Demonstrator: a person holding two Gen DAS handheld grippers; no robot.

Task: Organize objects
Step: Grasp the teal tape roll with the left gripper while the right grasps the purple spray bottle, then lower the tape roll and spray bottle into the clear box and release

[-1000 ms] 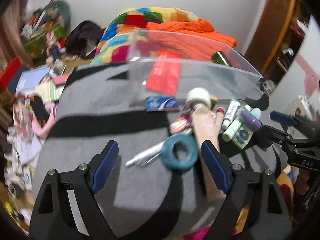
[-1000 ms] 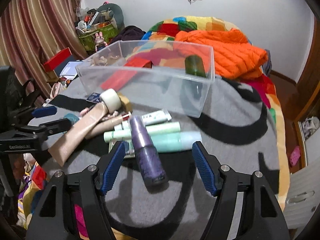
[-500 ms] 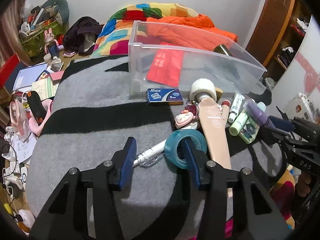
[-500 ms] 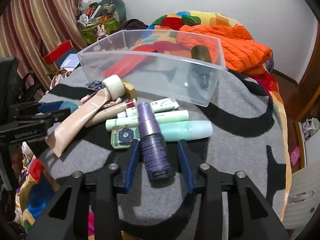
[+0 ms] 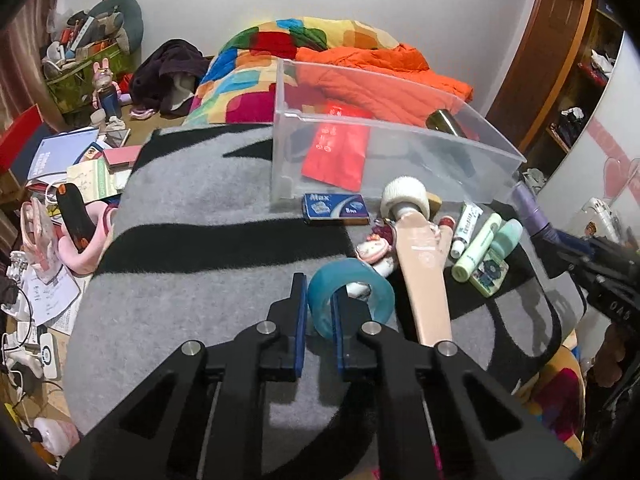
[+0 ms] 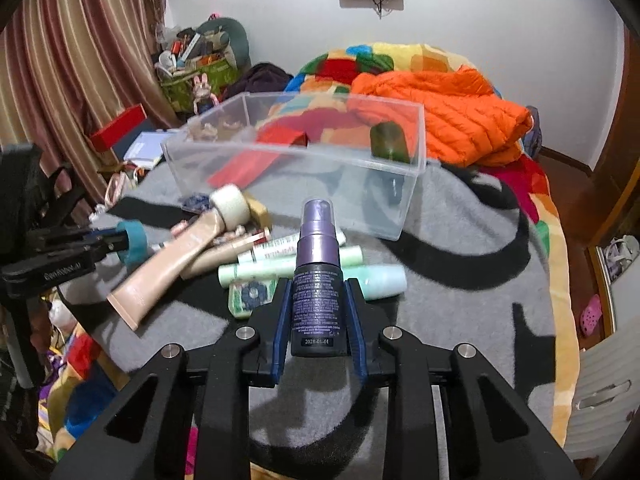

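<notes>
You are at the grasping step: your left gripper [image 5: 319, 312] has just clenched its jaws on the wall of the teal tape roll [image 5: 352, 294], your right gripper [image 6: 319, 312] on the purple spray bottle [image 6: 318, 280]. Next, carry both over the near wall of the clear plastic bin [image 6: 280, 168] beyond and release them inside.

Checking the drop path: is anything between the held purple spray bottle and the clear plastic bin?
Nothing blocks an overhead path. The right gripper holds the purple spray bottle; the clear plastic bin is open-topped. Green tubes lie between them on the grey blanket.
</notes>
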